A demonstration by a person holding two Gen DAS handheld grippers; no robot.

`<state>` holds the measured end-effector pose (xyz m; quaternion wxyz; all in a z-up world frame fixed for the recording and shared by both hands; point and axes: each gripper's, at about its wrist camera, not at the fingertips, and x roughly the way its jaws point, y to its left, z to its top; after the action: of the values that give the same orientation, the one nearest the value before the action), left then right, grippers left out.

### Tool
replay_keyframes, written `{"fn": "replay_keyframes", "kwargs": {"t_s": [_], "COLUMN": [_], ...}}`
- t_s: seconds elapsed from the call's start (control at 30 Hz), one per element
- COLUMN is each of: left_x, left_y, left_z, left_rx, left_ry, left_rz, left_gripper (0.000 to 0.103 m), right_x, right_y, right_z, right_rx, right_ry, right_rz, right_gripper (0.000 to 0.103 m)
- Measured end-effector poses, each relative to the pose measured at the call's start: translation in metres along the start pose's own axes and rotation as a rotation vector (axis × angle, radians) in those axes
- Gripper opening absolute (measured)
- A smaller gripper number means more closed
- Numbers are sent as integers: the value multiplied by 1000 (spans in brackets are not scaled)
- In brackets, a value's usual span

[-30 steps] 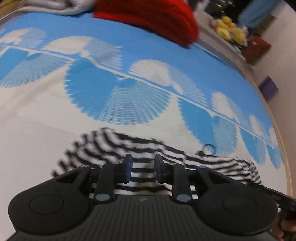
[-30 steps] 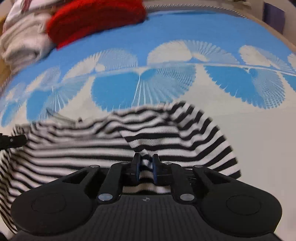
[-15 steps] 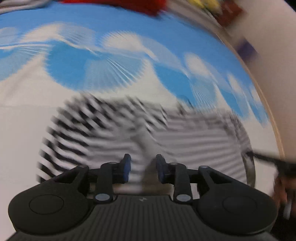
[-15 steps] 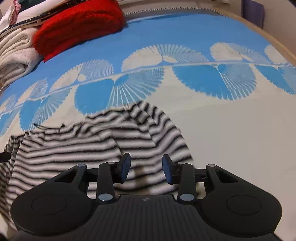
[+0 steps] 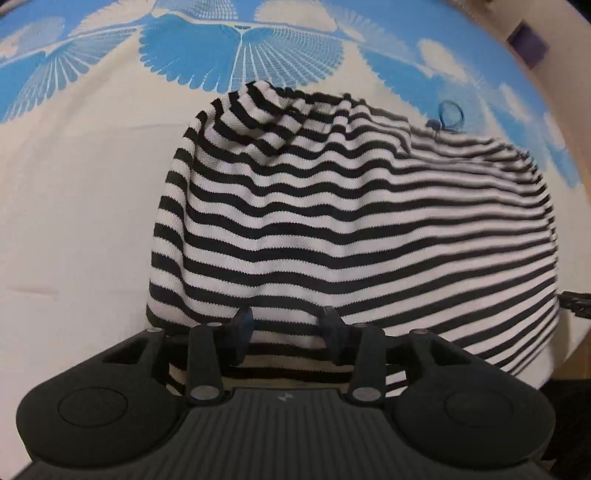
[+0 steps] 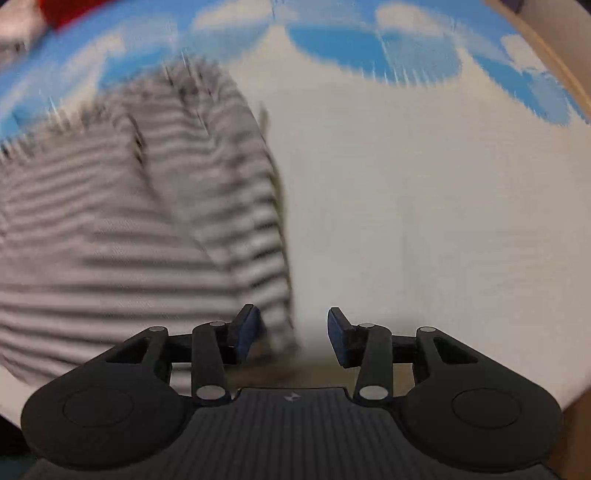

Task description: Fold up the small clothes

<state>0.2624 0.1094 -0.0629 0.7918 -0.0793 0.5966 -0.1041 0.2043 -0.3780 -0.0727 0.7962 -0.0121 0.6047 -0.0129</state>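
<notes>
Both claws opening: left claw (image 5: 284, 325) letting go of striped top (image 5: 351, 221) right ahead of it; right claw (image 6: 291, 328) empty, top now left of it; fold laid on cloth (image 5: 74, 221), smoothing next

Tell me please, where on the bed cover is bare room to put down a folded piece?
Free: the cream cover right of the striped garment, up to the blue fan print; also the cream patch on the garment's left. Crowded: the middle, under the garment, and the far left corner by the red knit.
</notes>
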Motion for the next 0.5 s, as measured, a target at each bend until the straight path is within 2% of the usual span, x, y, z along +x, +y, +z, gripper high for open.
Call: {"fn": "replay_keyframes", "kwargs": {"t_s": [0.07, 0.13, 0.17, 0.27, 0.3, 0.33, 0.4, 0.47, 0.5], "left_x": [-19, -31, -33, -12, -14, -21, -49, -89, -107], "left_y": [1, 5, 7, 25, 28, 28, 26, 28, 28], "left_z": [-6, -15, -20, -34, -37, -37, -37, -42, -46], "left_rx": [-7, 5, 9, 1, 5, 13, 16, -20, -43], "left_ry": [-63, -84, -65, 75, 69, 35, -86, -243, -303], "left_rz": [-18, -47, -45, 91, 109, 106, 94, 59, 43], "left_gripper": [44, 44, 44, 43, 42, 42, 42, 45, 49], "right_x": [-14, -22, -20, -5, -6, -12, -34, -67, -79], "right_y": [-4, -8, -9, -4, -1, 1, 1, -1, -1], "right_z": [-4, -12, -16, -30, -35, -36, -37, -41, -44], "right_rx": [11, 15, 8, -69, -89, -101, -69, 6, 28], "right_ry": [-67, -92, -76, 11, 8, -23, -142, -293, -353], "right_rz": [15, 31, 22, -50, -76, -97, -99, -52, -32], "right_gripper": [49, 49, 49, 48, 48, 48, 48, 50, 51]}}
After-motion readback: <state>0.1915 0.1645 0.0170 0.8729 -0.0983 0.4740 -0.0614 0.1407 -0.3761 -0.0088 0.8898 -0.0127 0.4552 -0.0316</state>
